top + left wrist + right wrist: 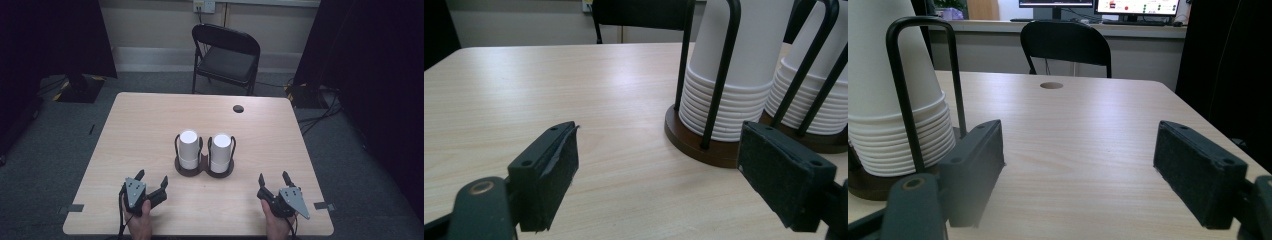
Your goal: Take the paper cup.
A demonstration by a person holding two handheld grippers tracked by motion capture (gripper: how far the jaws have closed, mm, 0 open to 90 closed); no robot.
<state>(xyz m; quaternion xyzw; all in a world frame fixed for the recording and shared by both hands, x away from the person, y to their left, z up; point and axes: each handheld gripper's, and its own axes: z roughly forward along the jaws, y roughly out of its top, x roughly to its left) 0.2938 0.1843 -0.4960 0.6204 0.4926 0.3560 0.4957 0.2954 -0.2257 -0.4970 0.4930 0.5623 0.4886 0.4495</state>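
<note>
Quick head count on your table.
You've got two stacks of white paper cups, left stack (189, 148) and right stack (220, 151), each upside down in its own dark round holder, so two holders (189, 169) (220, 171). Two grippers, left gripper (151, 180) and right gripper (274, 178). One black folding chair (226, 55) beyond, one table (145, 120), one cable hole (238, 108).

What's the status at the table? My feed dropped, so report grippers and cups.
Left gripper open, right gripper open, both at the near edge, holding nothing. Two cup stacks upside down in a dark holder, mid-table, untouched. Nothing between.
</note>
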